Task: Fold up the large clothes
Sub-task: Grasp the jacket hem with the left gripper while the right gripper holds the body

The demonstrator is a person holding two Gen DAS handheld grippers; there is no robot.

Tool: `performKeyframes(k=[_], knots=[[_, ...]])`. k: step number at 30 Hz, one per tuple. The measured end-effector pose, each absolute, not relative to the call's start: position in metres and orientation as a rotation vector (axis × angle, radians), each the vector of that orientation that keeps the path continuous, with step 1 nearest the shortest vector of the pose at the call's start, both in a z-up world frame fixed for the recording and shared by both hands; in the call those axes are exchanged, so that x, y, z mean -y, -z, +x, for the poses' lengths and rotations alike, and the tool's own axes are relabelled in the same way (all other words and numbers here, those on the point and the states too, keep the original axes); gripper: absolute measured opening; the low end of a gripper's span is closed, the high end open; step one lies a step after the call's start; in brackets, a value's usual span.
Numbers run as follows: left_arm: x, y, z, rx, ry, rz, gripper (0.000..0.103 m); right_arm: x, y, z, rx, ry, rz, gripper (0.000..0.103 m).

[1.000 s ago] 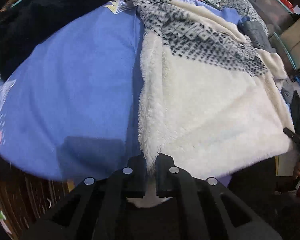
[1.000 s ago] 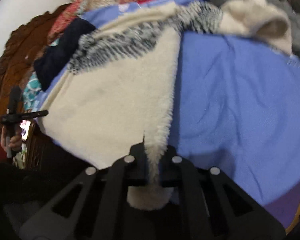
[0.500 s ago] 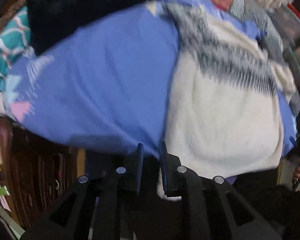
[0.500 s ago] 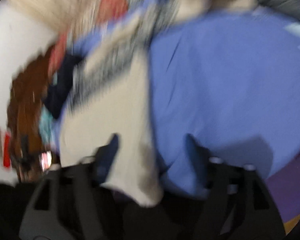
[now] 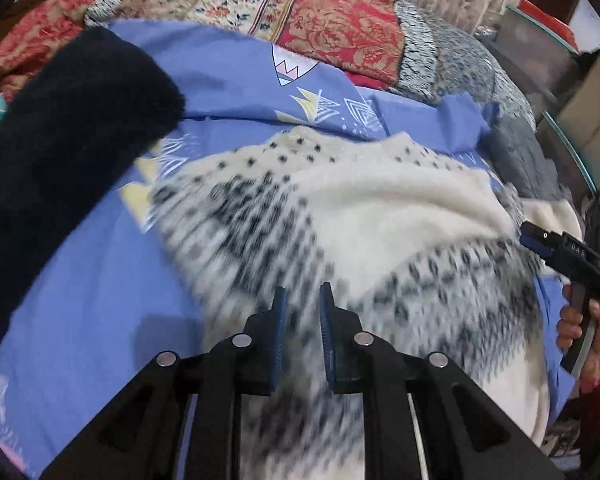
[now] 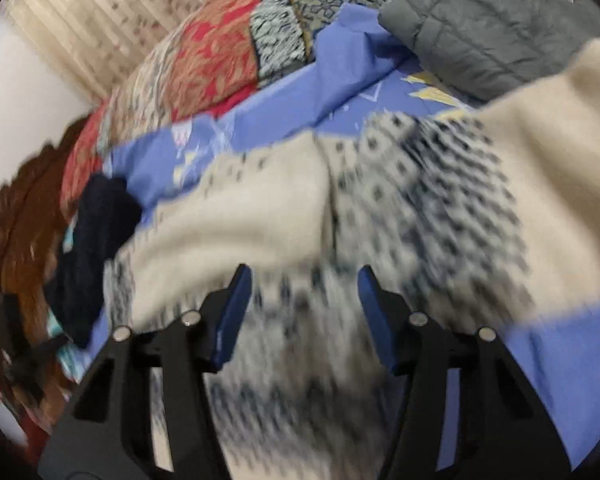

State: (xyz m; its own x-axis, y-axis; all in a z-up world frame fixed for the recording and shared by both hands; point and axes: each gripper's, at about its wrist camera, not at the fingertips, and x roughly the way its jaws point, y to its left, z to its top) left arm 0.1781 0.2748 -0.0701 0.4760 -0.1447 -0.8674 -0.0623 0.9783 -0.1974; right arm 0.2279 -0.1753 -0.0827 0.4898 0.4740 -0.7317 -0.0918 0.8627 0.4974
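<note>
The fleecy sweater (image 5: 380,216) fills mid-frame on the bed (image 5: 80,300), soft, bulky, floppy; grab thick edges. Left hand-held gripper (image 5: 303,300) narrowly apart, empty; right hand-held gripper (image 6: 304,280) apart, closing, empty.

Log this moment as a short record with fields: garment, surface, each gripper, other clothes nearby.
garment: white fleece sweater with black speckled pattern, lying folded over on the bed
surface: blue bedsheet with triangle prints
left gripper: jaws slightly apart, nothing between the pads, above the patterned part
right gripper: jaws apart and closing, nothing clamped, sweater beneath
other clothes: black fuzzy garment on the sheet's left; grey quilted jacket behind the sweater
background: red patterned quilt
</note>
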Motion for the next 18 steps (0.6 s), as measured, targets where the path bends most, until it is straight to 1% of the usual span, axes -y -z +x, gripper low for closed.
performKeyframes(k=[1, 2, 3, 4, 6, 8, 10, 11, 12, 13, 14, 15, 16, 17, 18], knots=[[-0.278, 0.078, 0.186, -1.085, 0.041, -0.238, 0.04, 0.169, 0.086, 0.236, -1.032, -0.36, 0.396, 0.05], [-0.283, 0.088, 0.195, -1.108, 0.024, -0.26, 0.04, 0.163, 0.093, 0.245, -1.092, -0.366, 0.343, 0.037], [-0.291, 0.099, 0.201, -1.138, -0.008, -0.267, 0.04, 0.16, 0.097, 0.25, -1.135, -0.372, 0.316, 0.006], [-0.298, 0.108, 0.205, -1.171, -0.04, -0.266, 0.04, 0.164, 0.093, 0.248, -1.136, -0.404, 0.329, 0.006], [-0.305, 0.12, 0.208, -1.228, -0.048, -0.257, 0.04, 0.176, 0.071, 0.235, -1.07, -0.434, 0.338, 0.006], [-0.304, 0.117, 0.205, -1.226, -0.026, -0.221, 0.04, 0.191, 0.051, 0.219, -1.018, -0.426, 0.322, 0.006], [-0.297, 0.114, 0.207, -1.229, -0.019, -0.165, 0.04, 0.194, 0.057, 0.216, -1.039, -0.375, 0.272, 0.007], [-0.294, 0.115, 0.21, -1.237, -0.024, -0.151, 0.04, 0.191, 0.072, 0.217, -1.075, -0.347, 0.246, 0.007], [-0.289, 0.118, 0.216, -1.254, -0.049, -0.119, 0.04, 0.187, 0.088, 0.218, -1.112, -0.34, 0.241, 0.014], [-0.286, 0.12, 0.219, -1.268, -0.064, -0.089, 0.04, 0.186, 0.103, 0.217, -1.148, -0.345, 0.25, 0.025], [-0.279, 0.121, 0.222, -1.278, -0.081, -0.042, 0.04, 0.189, 0.108, 0.214, -1.152, -0.353, 0.277, 0.029], [-0.275, 0.119, 0.222, -1.277, -0.09, -0.017, 0.04, 0.2, 0.105, 0.207, -1.12, -0.37, 0.352, 0.034], [-0.271, 0.114, 0.22, -1.266, -0.089, -0.005, 0.04, 0.209, 0.101, 0.201, -1.091, -0.376, 0.407, 0.047], [-0.269, 0.107, 0.216, -1.245, -0.073, -0.017, 0.04, 0.226, 0.091, 0.185, -1.034, -0.373, 0.469, 0.055], [-0.27, 0.101, 0.212, -1.229, -0.061, -0.036, 0.04, 0.242, 0.082, 0.17, -0.97, -0.36, 0.509, 0.067]])
